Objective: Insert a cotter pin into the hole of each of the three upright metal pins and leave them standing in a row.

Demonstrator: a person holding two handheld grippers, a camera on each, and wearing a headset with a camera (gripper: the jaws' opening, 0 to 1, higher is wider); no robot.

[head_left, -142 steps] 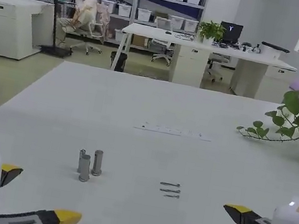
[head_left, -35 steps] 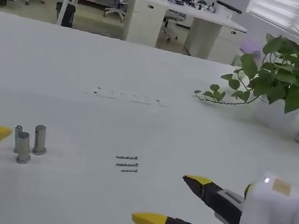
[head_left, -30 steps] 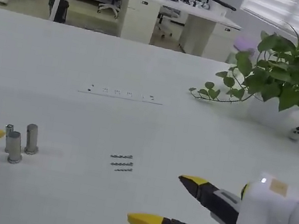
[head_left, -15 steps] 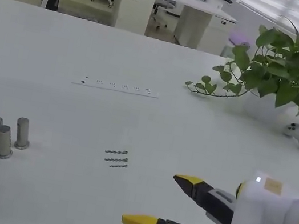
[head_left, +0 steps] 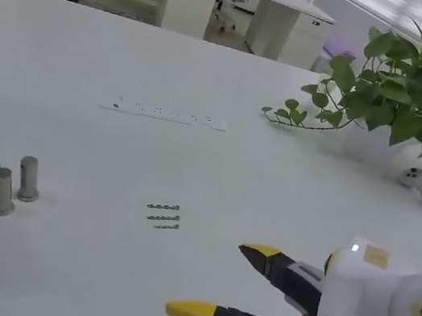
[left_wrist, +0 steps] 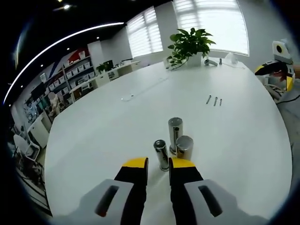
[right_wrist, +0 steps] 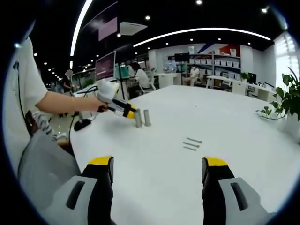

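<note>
L gripper fingers slightly apart, empty, aimed at nearest metal pin, likely to steady it; R gripper wide open, empty

Left tongs narrowly parted; right tongs spread wide.
</note>
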